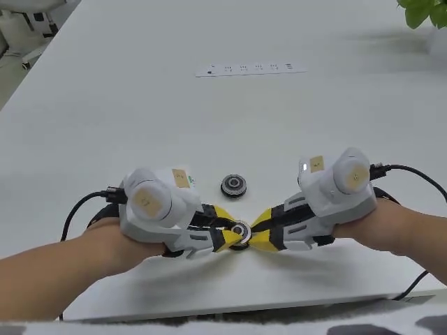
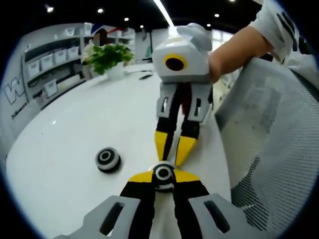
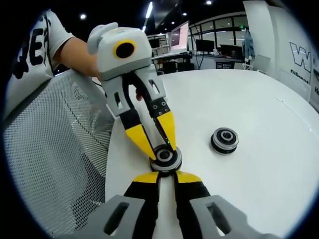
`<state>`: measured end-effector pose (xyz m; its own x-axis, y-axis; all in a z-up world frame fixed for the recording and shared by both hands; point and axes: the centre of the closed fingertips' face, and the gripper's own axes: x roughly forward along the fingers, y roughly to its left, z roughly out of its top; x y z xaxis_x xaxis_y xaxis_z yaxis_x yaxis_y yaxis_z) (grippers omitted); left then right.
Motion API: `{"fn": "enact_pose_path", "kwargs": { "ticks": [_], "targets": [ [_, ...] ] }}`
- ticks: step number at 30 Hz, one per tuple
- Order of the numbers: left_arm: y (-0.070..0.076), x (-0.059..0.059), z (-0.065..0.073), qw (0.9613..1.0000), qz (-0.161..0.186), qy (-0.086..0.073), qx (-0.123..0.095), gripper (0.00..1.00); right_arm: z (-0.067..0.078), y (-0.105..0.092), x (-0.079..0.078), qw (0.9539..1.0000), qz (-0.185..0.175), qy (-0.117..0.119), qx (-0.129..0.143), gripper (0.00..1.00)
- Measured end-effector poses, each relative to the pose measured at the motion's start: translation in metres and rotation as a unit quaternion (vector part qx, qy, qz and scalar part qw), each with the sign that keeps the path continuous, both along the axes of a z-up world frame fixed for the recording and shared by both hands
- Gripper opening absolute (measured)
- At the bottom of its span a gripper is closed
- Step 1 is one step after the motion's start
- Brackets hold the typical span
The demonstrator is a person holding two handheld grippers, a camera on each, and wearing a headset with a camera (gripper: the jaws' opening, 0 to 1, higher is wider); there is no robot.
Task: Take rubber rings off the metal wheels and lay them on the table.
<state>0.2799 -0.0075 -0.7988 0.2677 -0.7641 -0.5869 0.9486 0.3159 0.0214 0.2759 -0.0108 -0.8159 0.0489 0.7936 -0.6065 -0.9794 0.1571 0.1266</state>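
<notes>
The workbench was a bare white table (image 1: 209,112) in an open office, with a power strip (image 1: 250,69) at its far side and a plant (image 1: 422,10) at the corner.

Both tools met close to the table's near edge, over the near wheel (image 1: 240,232). A second wheel (image 1: 233,185) sat free on the table just beyond them, with its dark ring on.

My worry was the location. The near wheel hung almost at the table's lip, so if either grip slipped as I pulled the two apart, the wheel or the freed ring would probably drop off the edge. A stretched ring could also snap loose and fly. And if the right tips had caught metal along with rubber, the pull would drag the whole wheel out of the other tool, not peel the ring.

In its own gripper view, the left gripper (image 2: 163,175) was clenched on the near wheel (image 2: 163,174), its yellow tips pressed against the wheel's two sides. The right gripper (image 3: 164,175) was closed to a narrow slit, its tips biting the rim of the near wheel (image 3: 166,158). I could not tell whether they gripped the rubber alone.
</notes>
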Motion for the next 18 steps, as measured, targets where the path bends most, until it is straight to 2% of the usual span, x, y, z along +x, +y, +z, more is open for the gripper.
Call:
{"fn": "enact_pose_path", "kwargs": {
  "ticks": [10, 18],
  "targets": [
    [-0.0003, 0.0002, -0.0001, 1.0, 0.006, 0.002, -0.002, 0.13, 0.0002, -0.0034, 0.0037, 0.9998, -0.014, 0.015, 0.0, 0.01],
    [-0.0051, -0.0006, 0.0002, 0.9999, 0.011, 0.003, -0.003, 0.13, 0.0004, -0.0092, 0.0062, 0.9991, -0.029, 0.032, -0.001, 0.0]
  ]
}}
